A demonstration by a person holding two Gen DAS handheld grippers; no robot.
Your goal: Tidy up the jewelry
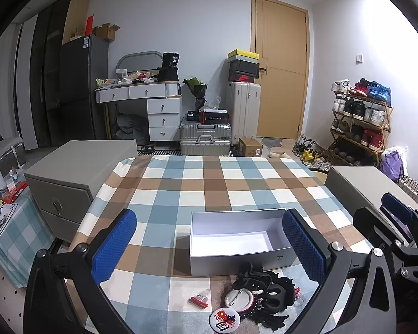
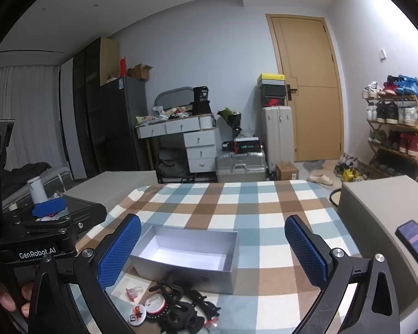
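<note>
An open, empty grey box with a white inside (image 1: pixel 237 239) (image 2: pixel 186 253) stands on the checked tablecloth. In front of it lies a heap of black hair clips and accessories (image 1: pixel 264 289) (image 2: pixel 181 306), round pin badges (image 1: pixel 224 320) (image 2: pixel 138 314) and a small red item in a clear bag (image 1: pixel 200 300). My left gripper (image 1: pixel 209 247) is open and empty above the heap. My right gripper (image 2: pixel 213 250) is open and empty, to the right of the box. Each gripper shows in the other's view, the right one (image 1: pixel 395 214) and the left one (image 2: pixel 48 206).
The checked tablecloth (image 1: pixel 197 183) covers the table. A grey drawer cabinet (image 1: pixel 69 183) stands to the left and another grey unit (image 2: pixel 381 222) to the right, with a phone (image 2: pixel 415 243) on it. Suitcases, a dresser and a shoe rack stand beyond the table.
</note>
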